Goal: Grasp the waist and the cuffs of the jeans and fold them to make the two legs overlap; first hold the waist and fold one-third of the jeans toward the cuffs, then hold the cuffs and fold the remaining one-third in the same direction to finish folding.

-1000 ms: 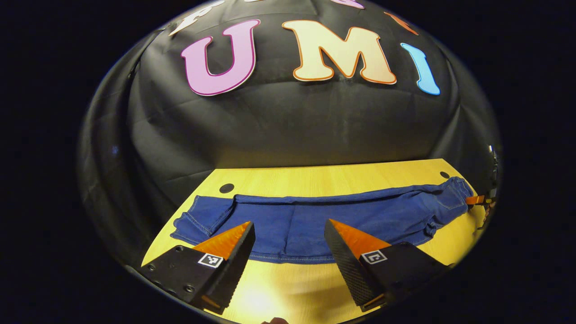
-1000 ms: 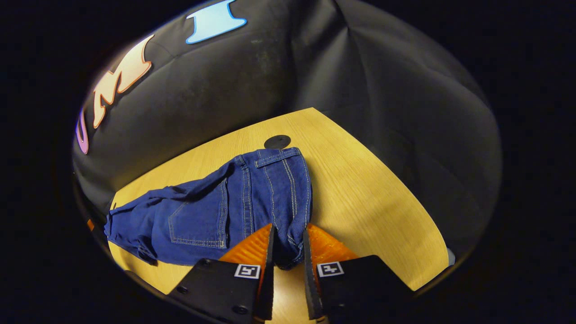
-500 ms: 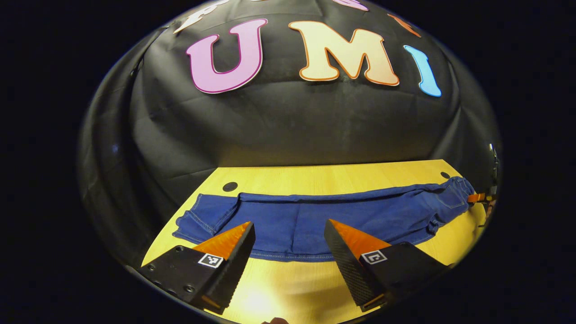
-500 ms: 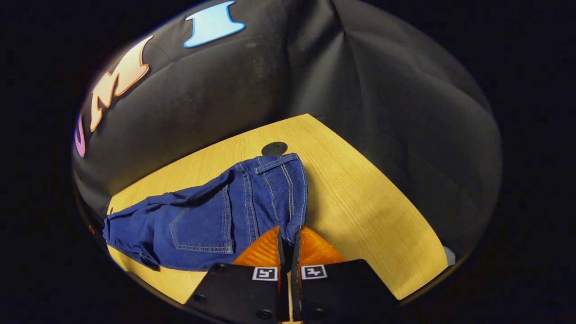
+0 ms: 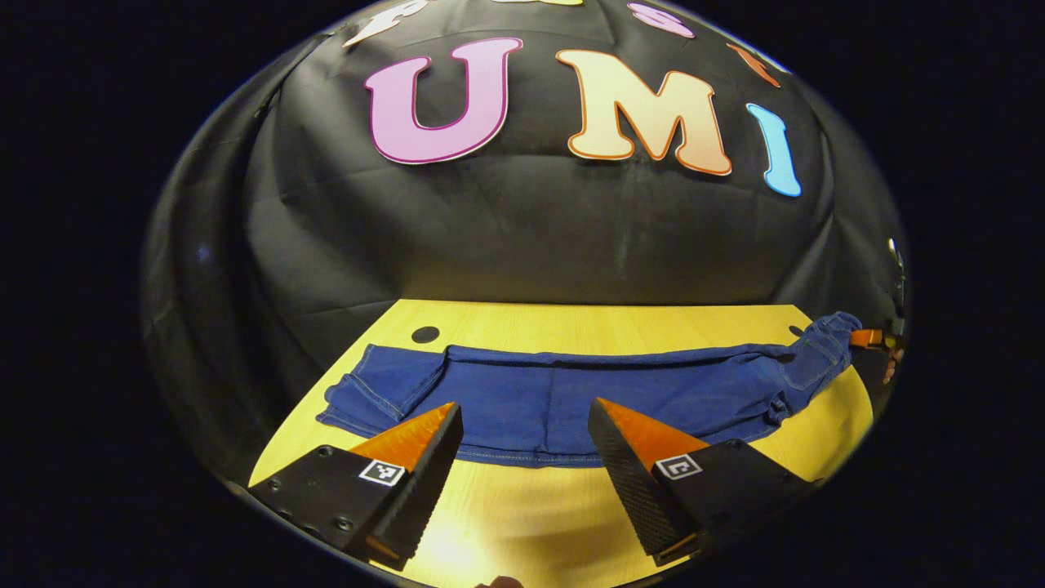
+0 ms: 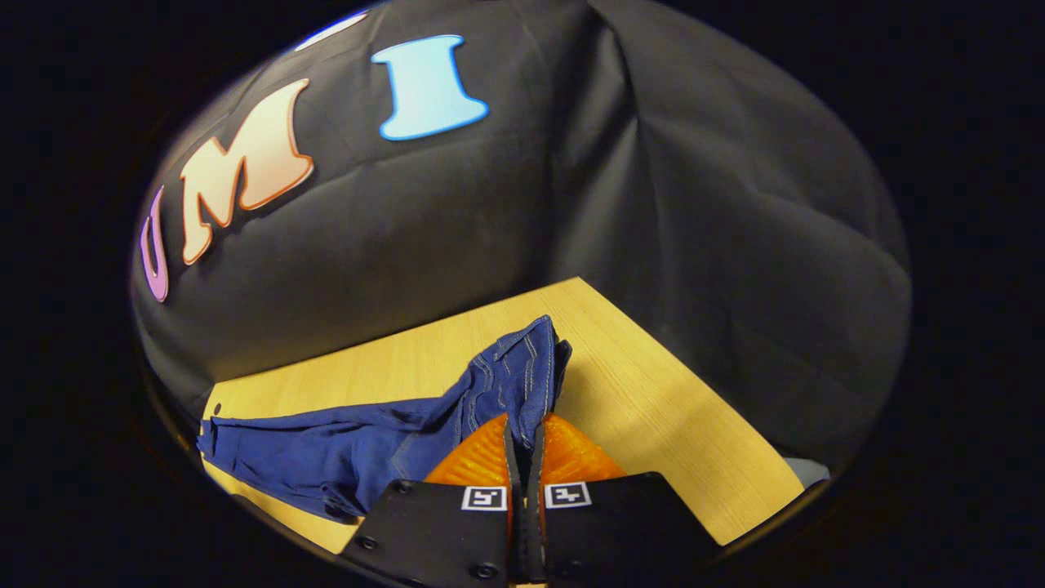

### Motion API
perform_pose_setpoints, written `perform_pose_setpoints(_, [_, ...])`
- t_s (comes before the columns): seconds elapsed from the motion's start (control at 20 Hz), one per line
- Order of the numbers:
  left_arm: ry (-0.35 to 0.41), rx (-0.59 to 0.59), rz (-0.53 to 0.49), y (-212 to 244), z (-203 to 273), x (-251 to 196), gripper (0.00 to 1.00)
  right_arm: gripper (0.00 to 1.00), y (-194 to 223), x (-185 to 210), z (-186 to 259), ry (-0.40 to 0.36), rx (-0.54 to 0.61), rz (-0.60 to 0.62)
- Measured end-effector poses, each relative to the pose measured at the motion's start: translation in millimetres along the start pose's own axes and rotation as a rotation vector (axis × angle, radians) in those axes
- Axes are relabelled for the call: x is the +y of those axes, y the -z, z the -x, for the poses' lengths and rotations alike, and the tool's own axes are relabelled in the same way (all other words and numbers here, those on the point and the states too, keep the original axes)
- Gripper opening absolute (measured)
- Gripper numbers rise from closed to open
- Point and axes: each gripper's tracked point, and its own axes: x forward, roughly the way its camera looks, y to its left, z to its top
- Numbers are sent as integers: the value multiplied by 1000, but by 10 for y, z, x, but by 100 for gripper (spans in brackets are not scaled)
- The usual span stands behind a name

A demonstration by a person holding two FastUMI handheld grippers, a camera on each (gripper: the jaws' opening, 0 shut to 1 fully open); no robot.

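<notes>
Jeans [image 5: 571, 392] lie stretched lengthwise across the wooden desk [image 5: 588, 322], cuffs [image 5: 367, 392] at the left in the left gripper view and waist [image 5: 824, 339] at the far right. The left gripper [image 5: 522, 416] hovers over the near edge of the legs with its jaws wide apart, holding nothing. At the right end, the right gripper [image 6: 522, 433] is clamped on the waist [image 6: 522, 367], which is raised off the desk [image 6: 653, 416].
</notes>
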Motion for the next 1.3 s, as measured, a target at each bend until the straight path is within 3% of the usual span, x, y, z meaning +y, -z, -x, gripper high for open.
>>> perform_pose_setpoints(0.15, [28, -10, 14, -13, 55, 76, 95, 3, -266, 223, 252, -84, -66, -43])
perform_pose_setpoints(0.5, [60, -23, 54, 30, 63, 444, 95, 3, -501, 1590, 801, -423, -144, -92])
perform_pose_setpoints(0.6, [59, -24, 60, 51, 52, 583, 94, 3, -481, 1938, 917, -515, -136, -106])
perform_pose_setpoints(0.75, [47, -29, 84, 92, 50, 793, 91, 3, -63, 2744, 1064, -620, -60, -101])
perform_pose_setpoints(0.95, [14, -28, 113, 169, 29, 1089, 91, 3, 874, 3353, 780, -615, 102, 33])
perform_pose_setpoints(1.1, [-24, -20, 125, 265, -1, 1362, 91, 3, 1498, 3544, 568, -603, 207, 136])
perform_pose_setpoints(1.3, [-80, -23, 133, 337, -93, 1719, 91, 3, 1766, 3513, 428, -537, 242, 268])
